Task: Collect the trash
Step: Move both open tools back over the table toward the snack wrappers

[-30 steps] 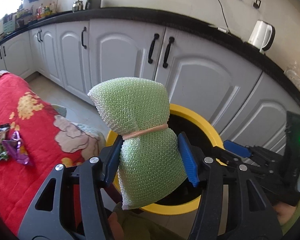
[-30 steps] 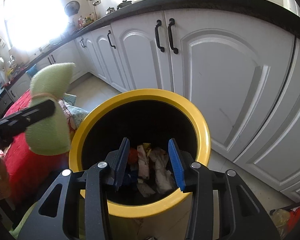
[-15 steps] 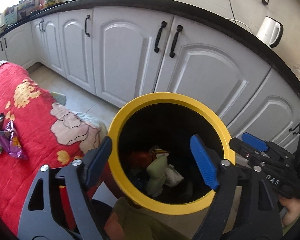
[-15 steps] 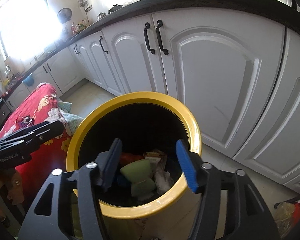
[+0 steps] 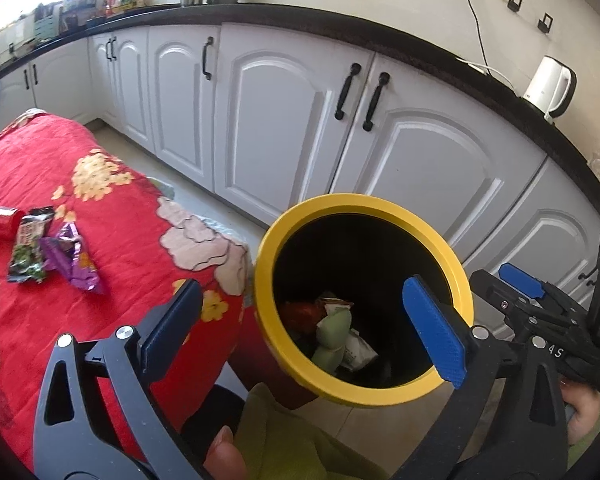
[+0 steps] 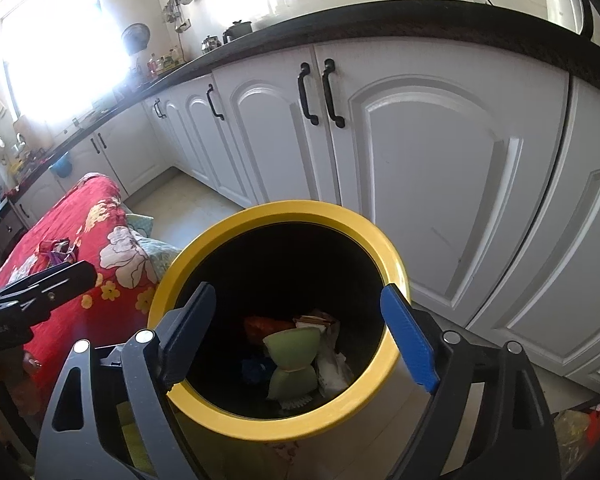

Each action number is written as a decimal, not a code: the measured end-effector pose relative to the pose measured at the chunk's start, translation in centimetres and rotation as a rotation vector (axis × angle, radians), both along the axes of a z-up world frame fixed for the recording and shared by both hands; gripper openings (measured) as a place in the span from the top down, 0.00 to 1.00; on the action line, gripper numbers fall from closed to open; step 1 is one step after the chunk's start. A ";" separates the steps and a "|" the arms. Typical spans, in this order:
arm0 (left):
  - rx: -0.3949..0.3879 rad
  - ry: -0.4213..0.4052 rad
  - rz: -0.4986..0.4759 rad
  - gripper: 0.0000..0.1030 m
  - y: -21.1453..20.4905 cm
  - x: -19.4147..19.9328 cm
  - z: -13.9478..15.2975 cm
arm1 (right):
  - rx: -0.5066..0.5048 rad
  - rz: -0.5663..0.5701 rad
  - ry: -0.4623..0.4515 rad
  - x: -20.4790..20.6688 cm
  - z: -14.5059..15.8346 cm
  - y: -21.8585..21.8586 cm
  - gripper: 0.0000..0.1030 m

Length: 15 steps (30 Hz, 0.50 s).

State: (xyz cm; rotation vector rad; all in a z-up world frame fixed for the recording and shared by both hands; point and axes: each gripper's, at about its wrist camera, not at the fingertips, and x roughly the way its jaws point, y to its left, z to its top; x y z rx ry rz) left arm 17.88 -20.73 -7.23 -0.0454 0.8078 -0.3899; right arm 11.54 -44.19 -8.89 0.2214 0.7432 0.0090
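Observation:
A yellow-rimmed trash bin (image 5: 452, 256) (image 6: 396, 264) stands on the floor by the white cabinets. A green mesh pouch (image 6: 292, 360) (image 5: 332, 336) lies inside it on other trash. My left gripper (image 5: 304, 328) is open and empty, over the bin's left rim. My right gripper (image 6: 296, 332) is open and empty above the bin's near side; it also shows at the right of the left wrist view (image 5: 520, 284). On the red floral cloth (image 5: 120, 208) lie a dark wrapper (image 5: 30, 250), a purple wrapper (image 5: 70, 258) and a red can (image 5: 0, 220).
White cabinet doors with black handles (image 5: 360, 96) run behind the bin. A white kettle (image 5: 550, 84) stands on the dark counter. The tiled floor (image 6: 180, 204) shows between the cloth-covered table and the cabinets. A bag of trash (image 6: 576, 432) sits at the right on the floor.
My left gripper opened and the green mesh pouch dropped into the bin. The left gripper then swung left toward the red cloth. My right gripper opened wider.

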 end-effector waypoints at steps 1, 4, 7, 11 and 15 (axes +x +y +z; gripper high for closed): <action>-0.001 -0.002 0.009 0.11 0.3 -0.1 0.1 | -0.001 0.004 -0.002 0.0 0.1 0.2 0.20; -0.007 -0.012 0.032 0.11 1.3 -0.5 0.5 | -0.006 0.017 -0.009 0.0 0.5 0.5 0.20; -0.013 -0.021 0.052 0.11 2.3 -1.0 0.9 | -0.009 0.027 -0.020 -0.2 0.8 1.0 0.20; -0.012 -0.042 0.074 0.11 3.5 -1.7 1.4 | -0.005 0.043 -0.040 -0.4 1.6 1.7 0.20; -0.018 -0.059 0.092 0.11 4.5 -2.1 2.1 | -0.007 0.061 -0.061 -0.6 2.5 2.5 0.20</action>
